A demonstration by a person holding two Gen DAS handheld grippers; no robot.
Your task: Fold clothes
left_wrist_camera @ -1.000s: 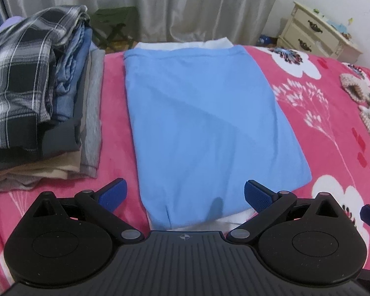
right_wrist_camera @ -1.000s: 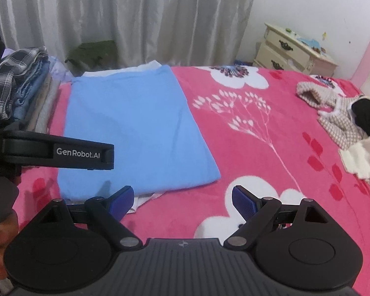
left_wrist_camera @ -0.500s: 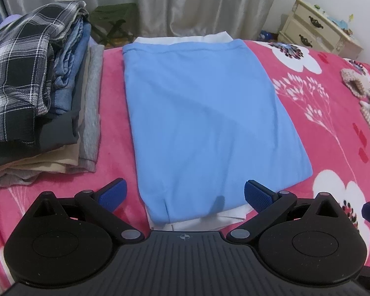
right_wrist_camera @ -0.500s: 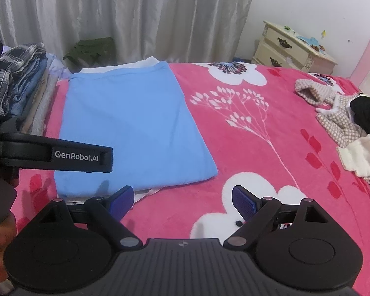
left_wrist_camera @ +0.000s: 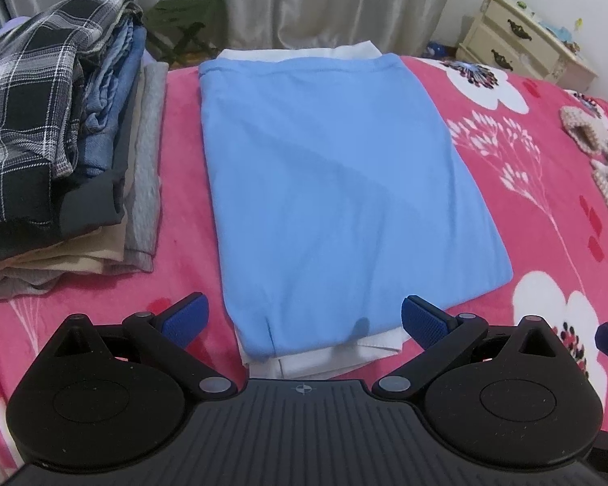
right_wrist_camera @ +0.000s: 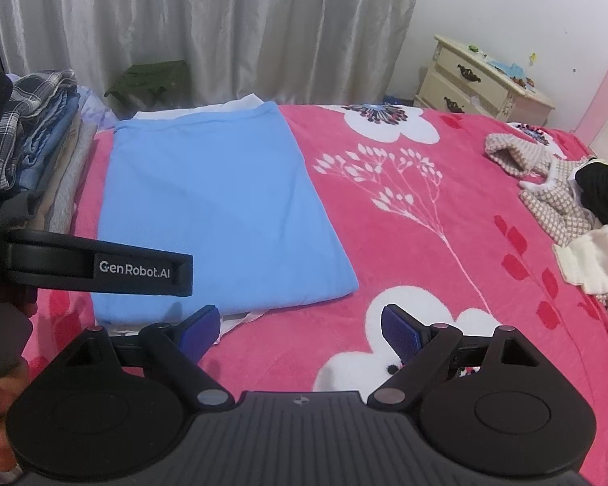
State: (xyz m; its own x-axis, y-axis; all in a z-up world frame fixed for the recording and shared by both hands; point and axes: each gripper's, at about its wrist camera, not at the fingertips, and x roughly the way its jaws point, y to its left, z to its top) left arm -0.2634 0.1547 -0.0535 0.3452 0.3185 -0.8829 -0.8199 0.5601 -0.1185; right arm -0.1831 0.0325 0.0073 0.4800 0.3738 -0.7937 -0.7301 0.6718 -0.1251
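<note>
You have pulled both grippers back toward you over the last second, so more of the white layer under the blue garment [left_wrist_camera: 336, 186] now shows at its near edge. The garment lies flat on the pink floral blanket [right_wrist_camera: 425, 218], just beside the stack of folded clothes [left_wrist_camera: 56, 154]. Your left gripper [left_wrist_camera: 302, 320] hovers over that near edge, level and pointing along the cloth, jaws spread wide and empty. Your right gripper [right_wrist_camera: 300, 329] sits off the near right corner, jaws likewise spread. If you pinch only the blue layer, the white one may stay behind and the fold will skew.
</note>
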